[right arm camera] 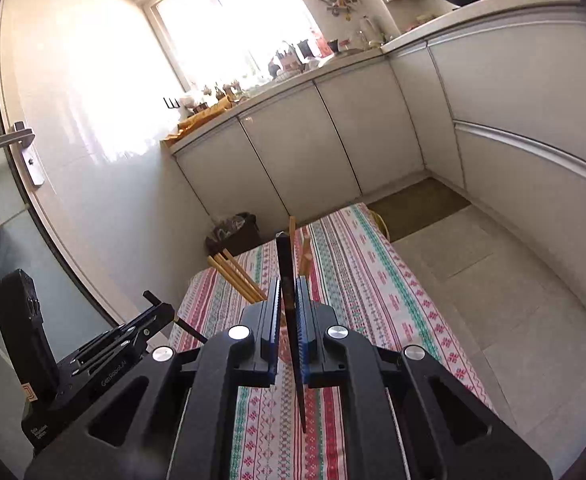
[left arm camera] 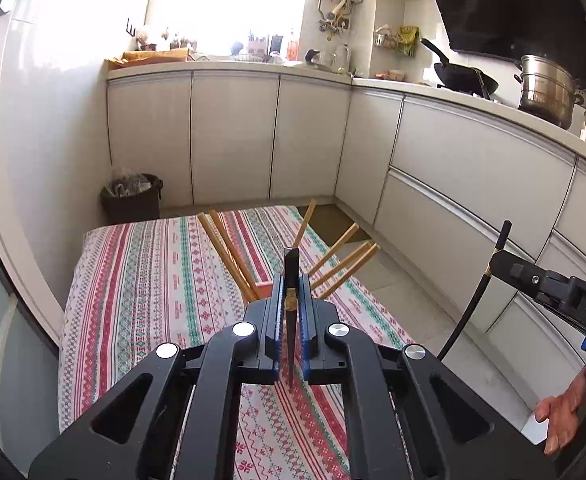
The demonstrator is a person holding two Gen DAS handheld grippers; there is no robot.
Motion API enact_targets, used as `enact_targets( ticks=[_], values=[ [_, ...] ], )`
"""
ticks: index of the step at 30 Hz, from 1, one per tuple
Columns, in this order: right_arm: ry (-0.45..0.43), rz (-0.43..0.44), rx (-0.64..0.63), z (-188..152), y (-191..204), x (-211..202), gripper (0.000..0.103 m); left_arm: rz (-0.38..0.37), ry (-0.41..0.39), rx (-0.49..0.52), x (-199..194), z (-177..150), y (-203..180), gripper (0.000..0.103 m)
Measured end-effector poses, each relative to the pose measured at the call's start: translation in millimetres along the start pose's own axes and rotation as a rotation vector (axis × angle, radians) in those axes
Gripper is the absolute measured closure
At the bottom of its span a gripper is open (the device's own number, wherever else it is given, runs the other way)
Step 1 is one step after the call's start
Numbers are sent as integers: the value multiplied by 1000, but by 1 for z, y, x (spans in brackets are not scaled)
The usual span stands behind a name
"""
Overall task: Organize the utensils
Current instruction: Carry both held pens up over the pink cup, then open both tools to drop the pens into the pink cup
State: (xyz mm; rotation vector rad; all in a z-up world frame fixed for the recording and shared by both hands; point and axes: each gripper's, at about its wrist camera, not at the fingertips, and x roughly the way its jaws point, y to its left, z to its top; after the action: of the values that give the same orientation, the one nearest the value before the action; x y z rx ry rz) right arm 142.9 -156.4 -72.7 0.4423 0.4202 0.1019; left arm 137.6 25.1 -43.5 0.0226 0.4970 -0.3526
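Observation:
My left gripper [left arm camera: 292, 300] is shut on a black chopstick [left arm camera: 292, 280] with a gold band, held upright above the striped tablecloth [left arm camera: 153, 280]. My right gripper [right arm camera: 288, 300] is shut on a second black chopstick [right arm camera: 287, 276], also upright; it shows at the right of the left wrist view [left arm camera: 481, 280]. Several wooden chopsticks [left arm camera: 229, 256] fan out of an orange holder [left arm camera: 263, 286] just beyond the left gripper. They also show in the right wrist view [right arm camera: 237, 280], ahead and left of the right gripper.
White cabinets [left arm camera: 233, 136] line the back and right walls. A dark bin [left arm camera: 131, 196] stands on the floor past the table's far left corner. A wok [left arm camera: 463, 74] and steel pot [left arm camera: 547, 88] sit on the counter. The left gripper body [right arm camera: 105, 344] is at lower left.

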Motion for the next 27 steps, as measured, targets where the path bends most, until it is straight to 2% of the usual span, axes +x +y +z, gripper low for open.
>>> enact_targets(
  ticks=[6,13,19,22,27],
  values=[
    [-100,39,-15,43,17,6,95,18,-87,-24,-2,35,10,97],
    [-165,72,-32,72,33,43,95,25,-126,-19,20,60,11,97],
    [-134,87,-35,57,30,95,93,18,-65,-28,65,50,19,96],
    [-111,63,-36,45,23,118,87,40,-19,-53,86,38,23,80],
    [-102,38,-20,47,18,124,87,63,-36,-65,83,37,27,78]
  ],
)
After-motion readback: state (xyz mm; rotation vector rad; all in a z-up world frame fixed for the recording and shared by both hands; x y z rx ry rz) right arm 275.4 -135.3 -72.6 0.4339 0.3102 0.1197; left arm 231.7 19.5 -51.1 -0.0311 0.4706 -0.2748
